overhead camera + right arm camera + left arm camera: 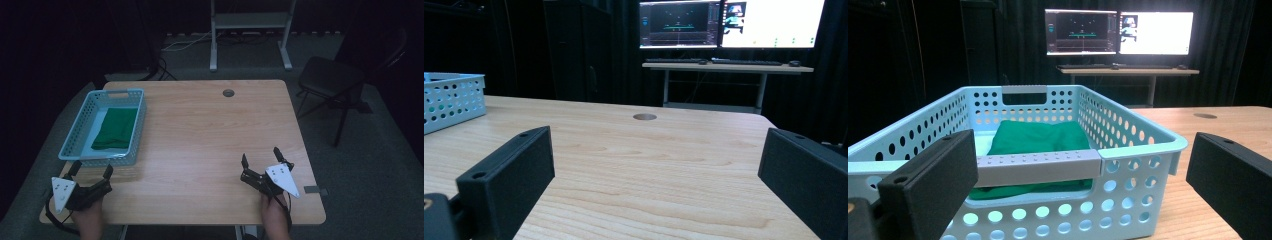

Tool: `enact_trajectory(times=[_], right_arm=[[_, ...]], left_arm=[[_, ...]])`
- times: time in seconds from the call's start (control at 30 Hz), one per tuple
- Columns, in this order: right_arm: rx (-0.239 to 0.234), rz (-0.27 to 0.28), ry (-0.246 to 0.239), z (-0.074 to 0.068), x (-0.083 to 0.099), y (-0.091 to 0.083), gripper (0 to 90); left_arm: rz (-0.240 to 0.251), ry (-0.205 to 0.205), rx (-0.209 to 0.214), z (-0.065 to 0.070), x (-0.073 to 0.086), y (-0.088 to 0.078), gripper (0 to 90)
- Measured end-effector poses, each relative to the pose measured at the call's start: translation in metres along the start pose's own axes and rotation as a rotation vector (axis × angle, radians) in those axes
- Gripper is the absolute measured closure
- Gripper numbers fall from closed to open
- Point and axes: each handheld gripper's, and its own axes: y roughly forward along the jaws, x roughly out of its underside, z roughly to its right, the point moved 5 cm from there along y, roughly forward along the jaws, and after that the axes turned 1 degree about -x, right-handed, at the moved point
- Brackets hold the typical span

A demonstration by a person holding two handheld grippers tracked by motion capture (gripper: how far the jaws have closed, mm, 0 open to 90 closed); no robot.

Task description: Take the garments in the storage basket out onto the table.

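A light blue perforated basket (79, 131) stands at the table's left side with a folded green cloth (115, 128) lying inside it. My left gripper (92, 170) rests just in front of the basket's near wall, jaws wide open and nothing between them. In the left gripper view the basket (1128, 145) sits close ahead with the green cloth (1035, 137) on its floor. My right gripper (261, 156) sits at the table's front right, open and empty. In the right gripper view a corner of the basket (451, 97) shows at far left.
The wooden table (210, 135) has a round cable hole (228, 93) near its far edge. A black chair (332, 82) stands to the right of the table. A desk with two lit monitors (1118, 32) stands beyond the far edge.
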Motion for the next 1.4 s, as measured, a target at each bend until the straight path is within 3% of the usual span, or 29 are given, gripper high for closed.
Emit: enact_trajectory(times=[0.13, 0.37, 0.47, 0.57, 0.73, 0.83, 0.93, 1.03, 1.4], right_arm=[[-0.002, 0.002, 0.000, 0.000, 0.000, 0.000, 0.9], [-0.001, 0.000, -0.001, 0.000, 0.000, 0.000, 0.9], [-0.001, 0.000, -0.001, 0.000, 0.000, 0.000, 0.9], [-0.001, 0.000, -0.001, 0.000, 0.000, 0.000, 0.9], [-0.002, 0.001, -0.001, 0.000, 0.000, 0.000, 0.9], [-0.001, 0.001, -0.002, 0.000, 0.000, 0.000, 0.9], [-0.001, 0.000, -0.002, 0.000, 0.000, 0.000, 0.9], [-0.001, 0.000, -0.002, 0.000, 0.000, 0.000, 1.0], [-0.014, 0.001, 0.001, -0.001, 0.000, 0.000, 0.9]], left_arm=[[-0.001, 0.001, -0.010, 0.000, 0.000, 0.000, 0.0], [0.006, 0.000, 0.013, 0.004, 0.000, 0.000, 0.0], [0.005, 0.017, 0.002, 0.004, -0.001, -0.002, 0.0], [0.041, 0.010, -0.012, 0.002, -0.010, -0.006, 0.0], [0.029, 0.027, -0.021, 0.002, -0.012, -0.005, 0.0], [0.004, -0.002, -0.002, 0.001, -0.011, -0.004, 0.0], [-0.048, -0.055, 0.043, 0.000, -0.008, -0.002, 0.0], [-0.048, -0.074, 0.059, 0.000, -0.013, -0.002, 0.0], [-0.037, -0.048, 0.029, 0.002, -0.030, -0.010, 0.0]])
